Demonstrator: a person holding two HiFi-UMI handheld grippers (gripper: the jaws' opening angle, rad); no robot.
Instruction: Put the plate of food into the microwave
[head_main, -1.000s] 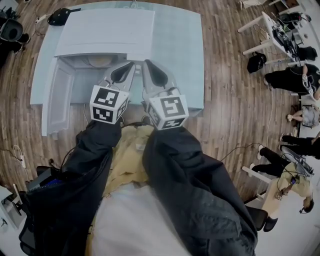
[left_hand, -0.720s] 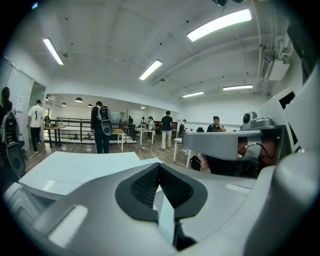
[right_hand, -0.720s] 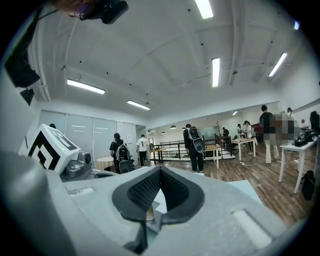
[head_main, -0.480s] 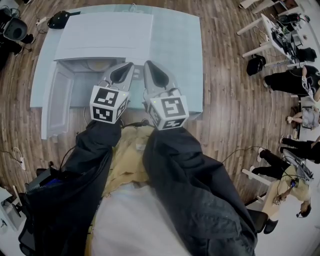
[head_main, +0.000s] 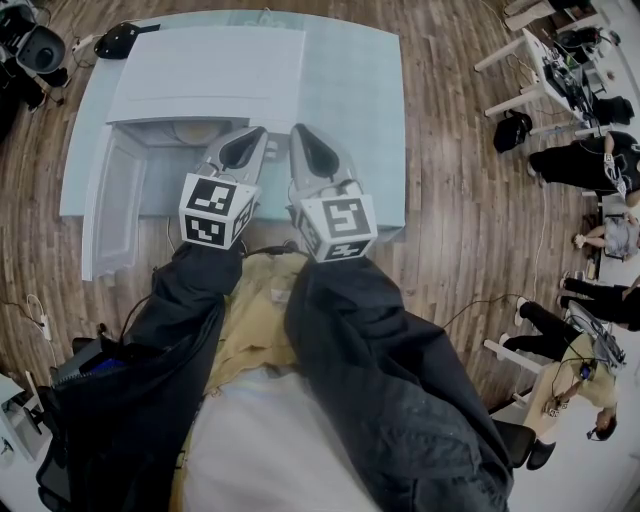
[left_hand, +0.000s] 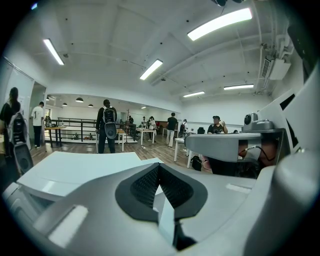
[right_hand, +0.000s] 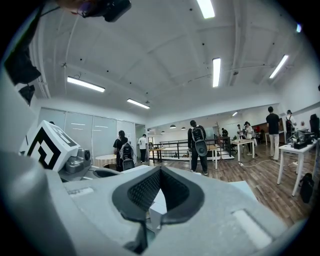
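Looking down, most of the plate (head_main: 197, 127) is hidden. Only a tan curved sliver shows inside the open microwave (head_main: 210, 70) at 11 o'clock, tucked under its roof, so the food can't be made out. Its door (head_main: 112, 200) hangs open toward 9 o'clock. The left gripper (head_main: 258, 132) and right gripper (head_main: 298, 130) sit side by side just in front of the cavity, over the desk (head_main: 355, 110). Both have their fingers (left_hand: 144, 184) pressed together on nothing. Their cubes (head_main: 215, 208) carry black-and-white square patterns. Dark sleeves (head_main: 180, 320) cover the desk's near edge.
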